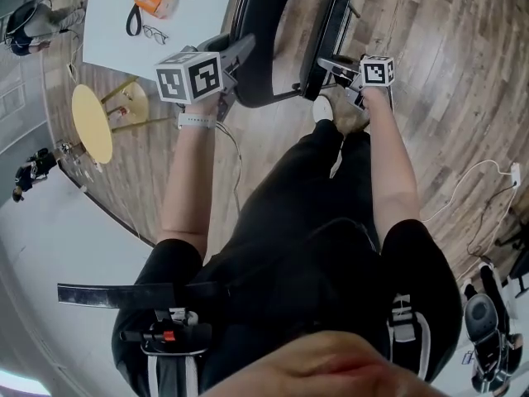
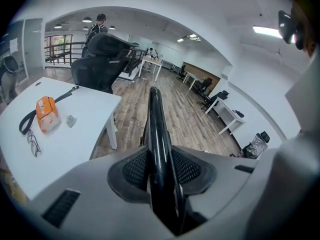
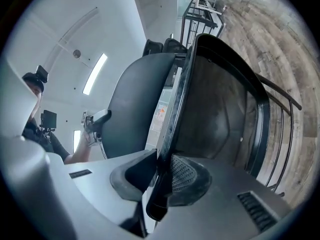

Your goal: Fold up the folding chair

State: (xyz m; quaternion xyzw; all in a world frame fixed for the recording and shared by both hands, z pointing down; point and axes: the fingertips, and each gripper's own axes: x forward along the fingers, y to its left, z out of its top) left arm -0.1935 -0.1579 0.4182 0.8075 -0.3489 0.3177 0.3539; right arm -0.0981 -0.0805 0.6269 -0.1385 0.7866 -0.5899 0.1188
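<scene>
- The white counter (image 2: 65,149), with an orange pack (image 2: 46,115) on it, lies to the left of the left hand-held gripper (image 2: 161,171) and a little beyond it. It is best left clear of the chair's swing.
- The left hand-held gripper is pinched on the thin black edge of the backrest (image 2: 154,119), which runs straight out between its pads. This grip is judged to be the anchor and should be held firm.
- The folding chair (image 1: 269,40) is held between the two hand-held grippers, and its seat (image 3: 220,104) is tipped up close to the backrest.
- The right hand-held gripper (image 3: 162,171) is clamped on the seat's rim, which is nipped between its pads.
- The step in hand is judged to be the closing of seat against backrest. The rim should be swung towards the left hand-held gripper along the hinge's arc, not forced straight across. The pads should be set square so that the smooth rim is not let slip.
</scene>
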